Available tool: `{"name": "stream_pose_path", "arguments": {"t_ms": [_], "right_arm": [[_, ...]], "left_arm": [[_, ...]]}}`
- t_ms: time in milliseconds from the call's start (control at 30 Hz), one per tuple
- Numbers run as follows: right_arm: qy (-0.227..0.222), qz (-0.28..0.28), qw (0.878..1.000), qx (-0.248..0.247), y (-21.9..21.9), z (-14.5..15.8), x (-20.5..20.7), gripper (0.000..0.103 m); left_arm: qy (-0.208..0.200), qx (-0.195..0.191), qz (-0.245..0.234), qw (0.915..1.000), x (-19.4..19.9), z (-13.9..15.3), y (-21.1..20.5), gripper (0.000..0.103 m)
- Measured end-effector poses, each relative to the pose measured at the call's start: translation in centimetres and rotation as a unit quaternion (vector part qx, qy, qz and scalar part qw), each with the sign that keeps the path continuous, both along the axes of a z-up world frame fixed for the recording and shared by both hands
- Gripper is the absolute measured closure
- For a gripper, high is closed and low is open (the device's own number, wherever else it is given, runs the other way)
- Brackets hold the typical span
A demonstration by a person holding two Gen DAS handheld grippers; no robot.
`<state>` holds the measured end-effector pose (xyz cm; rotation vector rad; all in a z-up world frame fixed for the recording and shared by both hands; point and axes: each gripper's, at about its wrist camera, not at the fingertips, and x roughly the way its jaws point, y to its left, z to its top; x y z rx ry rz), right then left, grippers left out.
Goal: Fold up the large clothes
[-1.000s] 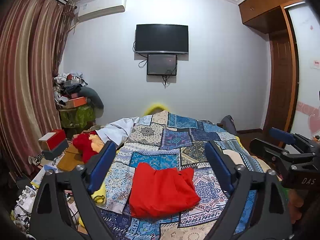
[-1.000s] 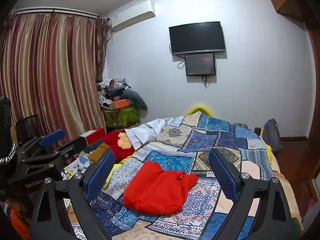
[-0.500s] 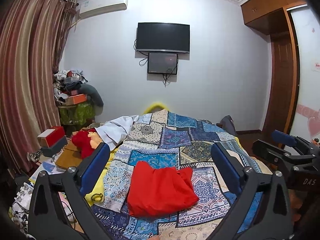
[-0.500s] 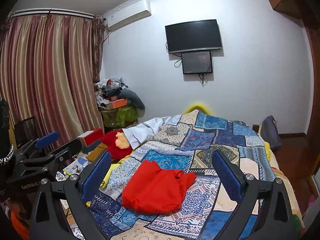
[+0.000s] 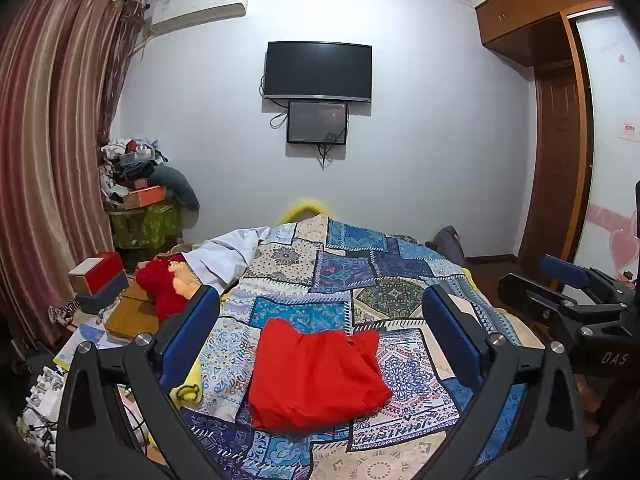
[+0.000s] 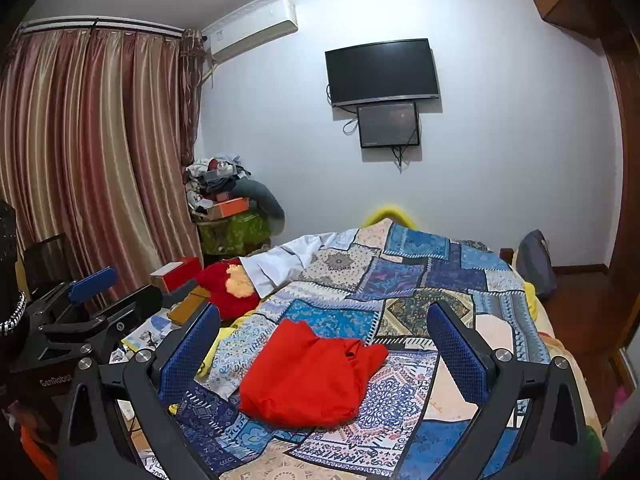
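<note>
A red garment (image 5: pixel 316 376) (image 6: pixel 308 376) lies folded into a compact bundle on the patchwork quilt (image 5: pixel 344 272) (image 6: pixel 404 276) of the bed. Held above the near end of the bed, my left gripper (image 5: pixel 320 300) is open wide and hangs short of the garment with nothing between its blue pads. My right gripper (image 6: pixel 324 308) is held the same way, open and empty, also short of the garment. Each gripper shows in the other's view: the right one (image 5: pixel 568 292) at the right edge, the left one (image 6: pixel 92 292) at the left edge.
A white garment (image 5: pixel 224 256) (image 6: pixel 280 264) lies at the quilt's far left corner beside a red plush toy (image 5: pixel 160 284). Boxes (image 5: pixel 96 276) and papers crowd the floor to the left of the bed, near the curtains. A wooden wardrobe (image 5: pixel 556 160) stands to the right.
The jaws of both grippers have spread a little wider. The red garment has not moved.
</note>
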<state>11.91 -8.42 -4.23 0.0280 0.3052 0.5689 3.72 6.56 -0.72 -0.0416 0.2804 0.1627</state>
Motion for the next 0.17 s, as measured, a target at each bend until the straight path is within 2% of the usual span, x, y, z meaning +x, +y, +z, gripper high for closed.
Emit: {"name": "stream_pose_path", "arguments": {"t_ms": [167], "right_arm": [[-0.003, 0.000, 1.000, -0.002, 0.16, 0.02, -0.03, 0.000]], "left_arm": [[0.002, -0.003, -0.002, 1.0000, 0.01, 0.03, 0.18, 0.001]]}}
